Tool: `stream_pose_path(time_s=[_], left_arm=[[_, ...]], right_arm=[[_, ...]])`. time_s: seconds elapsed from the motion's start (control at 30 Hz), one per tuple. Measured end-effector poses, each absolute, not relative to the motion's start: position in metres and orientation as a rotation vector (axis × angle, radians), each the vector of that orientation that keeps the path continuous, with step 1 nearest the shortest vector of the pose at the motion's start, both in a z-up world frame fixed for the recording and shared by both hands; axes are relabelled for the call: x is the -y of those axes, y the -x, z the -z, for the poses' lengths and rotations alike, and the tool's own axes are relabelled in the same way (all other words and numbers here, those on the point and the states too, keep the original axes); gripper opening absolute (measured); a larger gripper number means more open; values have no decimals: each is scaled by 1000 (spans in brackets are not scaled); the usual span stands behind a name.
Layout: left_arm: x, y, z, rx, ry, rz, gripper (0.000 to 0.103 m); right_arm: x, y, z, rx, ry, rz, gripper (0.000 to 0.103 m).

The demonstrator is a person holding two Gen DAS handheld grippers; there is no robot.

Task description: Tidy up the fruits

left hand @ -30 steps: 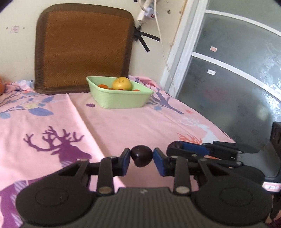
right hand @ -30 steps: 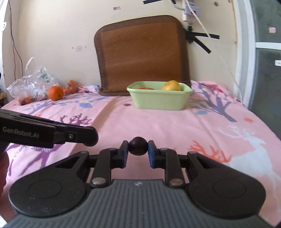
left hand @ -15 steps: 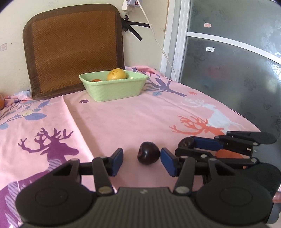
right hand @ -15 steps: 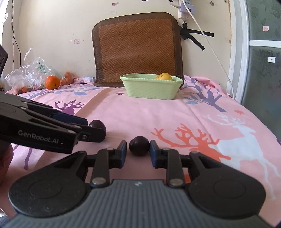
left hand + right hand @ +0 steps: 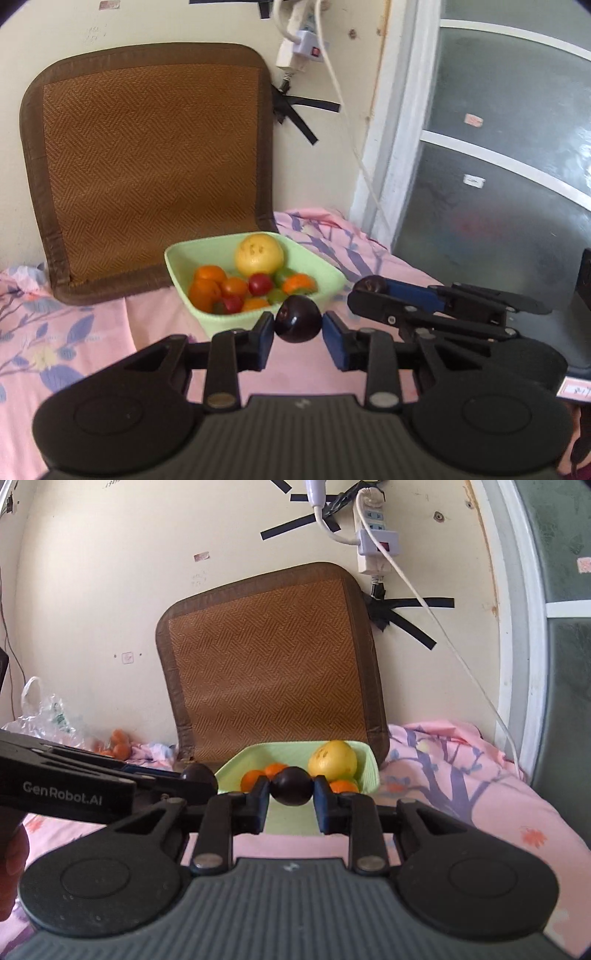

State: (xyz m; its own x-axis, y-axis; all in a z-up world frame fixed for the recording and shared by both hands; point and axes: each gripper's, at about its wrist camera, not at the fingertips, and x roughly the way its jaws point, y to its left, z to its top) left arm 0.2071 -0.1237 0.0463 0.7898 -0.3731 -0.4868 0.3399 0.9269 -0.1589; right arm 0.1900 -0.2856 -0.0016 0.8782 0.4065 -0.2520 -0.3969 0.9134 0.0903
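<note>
Plums, two of them, are each pinched in a claw above a pink bed sheet [image 5: 92, 332] printed with purple deer and leaves. In the left wrist view, the left claw [image 5: 297, 328] has its two blue pads narrowed onto a dark purple plum [image 5: 297, 323], which sits squarely between the fingertips, touching both. The claw points forward and slightly down toward a pale green basin [image 5: 328, 275] just beyond it. In the right wrist view, the right claw [image 5: 291, 792] is likewise clamped on a second dark plum [image 5: 291, 785], held level between its pads directly in front of the same basin [image 5: 364, 749]. The two claws sit side by side: the right one shows at the right edge of the left view, reaching in from the side with its plum at its tip [image 5: 371, 285], just beside the basin's right corner, and the left one shows at the left of the right view with its plum [image 5: 197, 773] beside the basin's left edge. A bit of the person's left hand [image 5: 13, 864] shows at the lower left edge of the right view. Inside the basin lie a large yellow fruit [image 5: 259, 254], several small oranges [image 5: 208, 284], red fruits [image 5: 260, 283] and a green one. Behind the basin a brown woven cushion [image 5: 147, 162] leans against the wall. At the far left a plastic bag [image 5: 48, 716] lies with more oranges [image 5: 118, 742] next to it.
</note>
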Motion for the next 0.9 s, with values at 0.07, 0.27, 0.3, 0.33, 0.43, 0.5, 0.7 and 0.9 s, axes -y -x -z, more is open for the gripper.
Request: stream_pose_path(time_s=[0.07, 0.27, 0.3, 0.33, 0.43, 0.5, 0.7, 0.9], left_arm=[[119, -241, -43, -559, 92, 372, 30], [108, -304, -21, -624, 149, 333, 42], [109, -308, -18, -635, 148, 327, 48], [110, -310, -16, -644, 148, 311, 50], [102, -299, -19, -627, 207, 293, 52], [95, -275, -30, -590, 211, 276, 52], [87, -171, -58, -472, 87, 184, 98], [87, -74, -70, -395, 90, 176, 103]], right_arm=[[277, -219, 5, -290, -40, -421, 29], [263, -269, 25, -364, -7, -421, 32], [263, -271, 25, -381, -8, -416, 32], [266, -269, 24, -366, -21, -413, 33], [277, -253, 17, -315, -53, -378, 42], [289, -238, 8, -302, -114, -366, 42], [317, -141, 4, -289, -313, -310, 77], [312, -72, 10, -487, -326, -307, 103]])
